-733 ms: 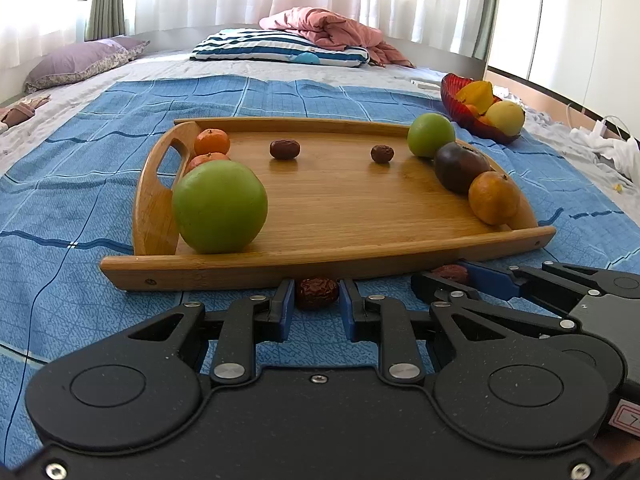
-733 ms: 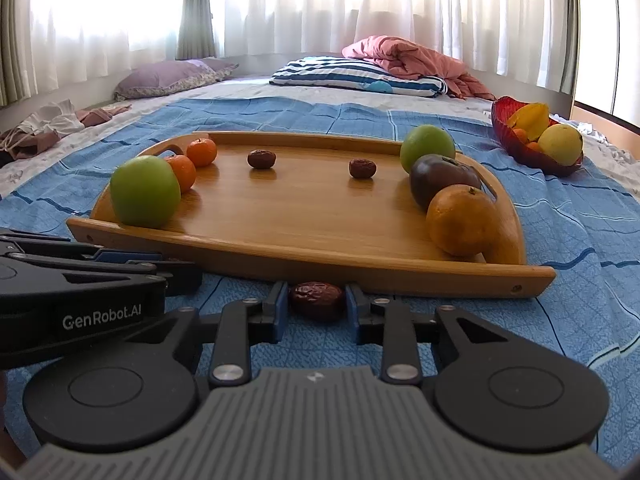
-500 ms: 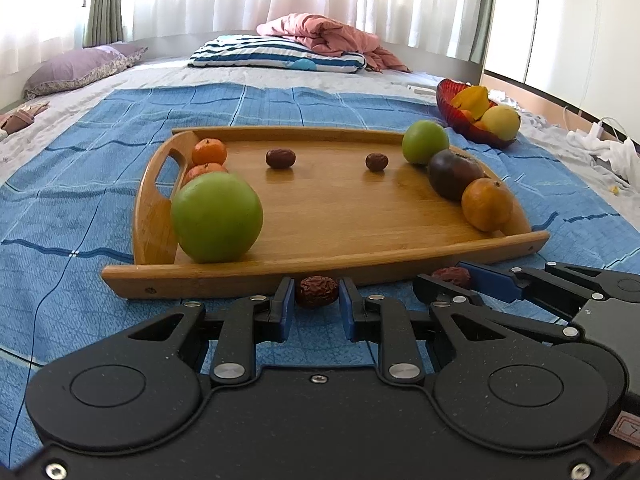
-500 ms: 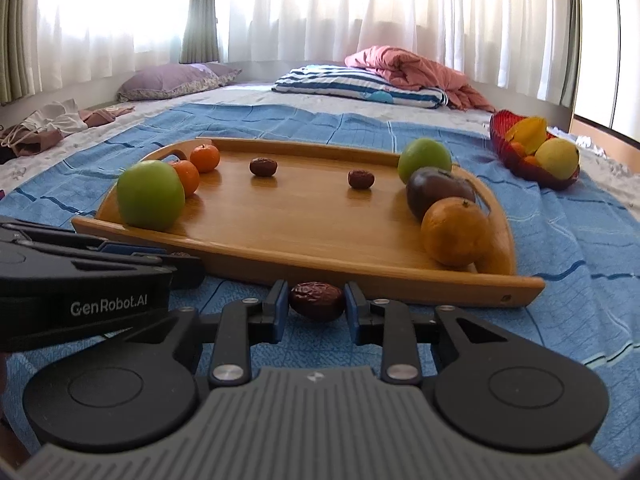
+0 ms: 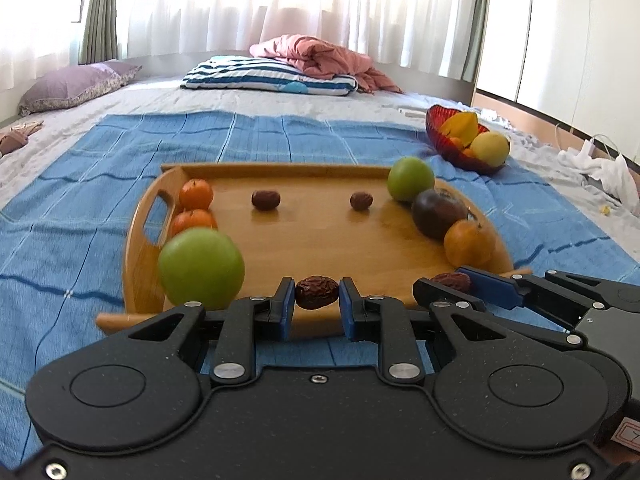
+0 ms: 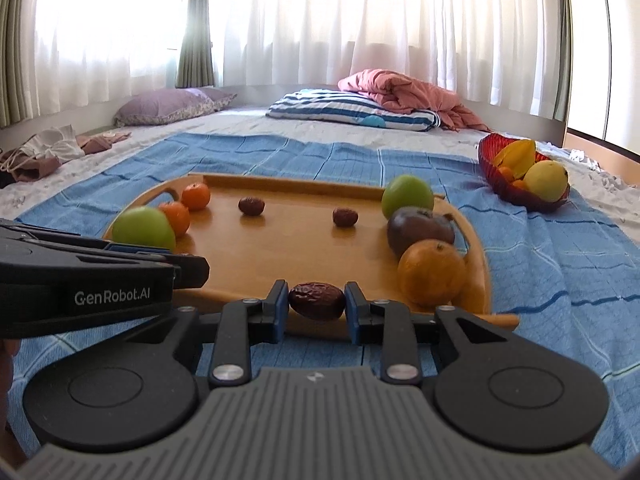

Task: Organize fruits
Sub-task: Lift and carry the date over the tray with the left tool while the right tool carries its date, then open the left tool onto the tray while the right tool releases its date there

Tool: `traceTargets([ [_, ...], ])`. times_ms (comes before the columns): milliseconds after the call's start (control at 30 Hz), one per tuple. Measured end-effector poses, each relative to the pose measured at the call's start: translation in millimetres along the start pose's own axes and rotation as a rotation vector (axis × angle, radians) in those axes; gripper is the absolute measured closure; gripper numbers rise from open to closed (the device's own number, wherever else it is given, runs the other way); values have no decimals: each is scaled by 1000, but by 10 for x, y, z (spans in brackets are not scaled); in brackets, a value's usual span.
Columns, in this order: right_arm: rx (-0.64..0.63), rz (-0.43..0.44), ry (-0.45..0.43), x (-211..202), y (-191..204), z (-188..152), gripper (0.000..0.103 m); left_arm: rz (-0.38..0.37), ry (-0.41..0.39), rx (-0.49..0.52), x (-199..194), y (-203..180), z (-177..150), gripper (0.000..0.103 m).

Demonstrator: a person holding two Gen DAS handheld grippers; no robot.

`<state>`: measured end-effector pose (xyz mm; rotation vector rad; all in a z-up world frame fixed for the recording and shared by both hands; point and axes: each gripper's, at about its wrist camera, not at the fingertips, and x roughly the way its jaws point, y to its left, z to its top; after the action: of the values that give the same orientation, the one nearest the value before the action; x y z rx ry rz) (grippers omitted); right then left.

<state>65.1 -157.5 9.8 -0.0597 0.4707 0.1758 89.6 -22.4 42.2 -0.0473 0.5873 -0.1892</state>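
A bamboo tray [image 5: 312, 236] [image 6: 288, 248] lies on a blue blanket. On its left side sit a green apple [image 5: 201, 267] and two small oranges [image 5: 195, 194]; on its right a second green apple [image 5: 410, 178], a dark purple fruit [image 5: 438, 213] and an orange [image 5: 469, 242]. Two red dates [image 5: 265, 199] lie near the tray's far rim. My left gripper [image 5: 316, 300] is shut on a wrinkled red date [image 5: 317, 297], raised in front of the tray's near edge. My right gripper [image 6: 317, 302] is shut on another red date [image 6: 317, 301] beside it.
A red glass bowl [image 5: 448, 144] [image 6: 516, 192] of yellow and orange fruit stands on the blanket at the back right. Pillows and a pink quilt [image 5: 320, 58] lie at the far end. Loose clothes [image 6: 44, 152] rest at the far left.
Both grippers have risen with their dates, from down at the blanket to above the tray's near rim. The tray now shows more from above.
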Motion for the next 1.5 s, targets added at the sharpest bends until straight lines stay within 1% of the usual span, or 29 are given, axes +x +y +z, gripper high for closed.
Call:
traceTargets([
  [333, 12, -3, -35, 91, -116, 239, 68, 4, -18, -10, 99, 9, 263, 80],
  [800, 24, 9, -25, 346, -232, 453, 67, 21, 10, -38, 431, 129, 490, 80],
  [1233, 76, 40, 22, 654, -377, 569, 67, 16, 70, -58, 763, 275, 582, 80],
  [1500, 124, 74, 111, 940, -515, 694, 67, 12, 126, -82, 1012, 347, 651, 80],
])
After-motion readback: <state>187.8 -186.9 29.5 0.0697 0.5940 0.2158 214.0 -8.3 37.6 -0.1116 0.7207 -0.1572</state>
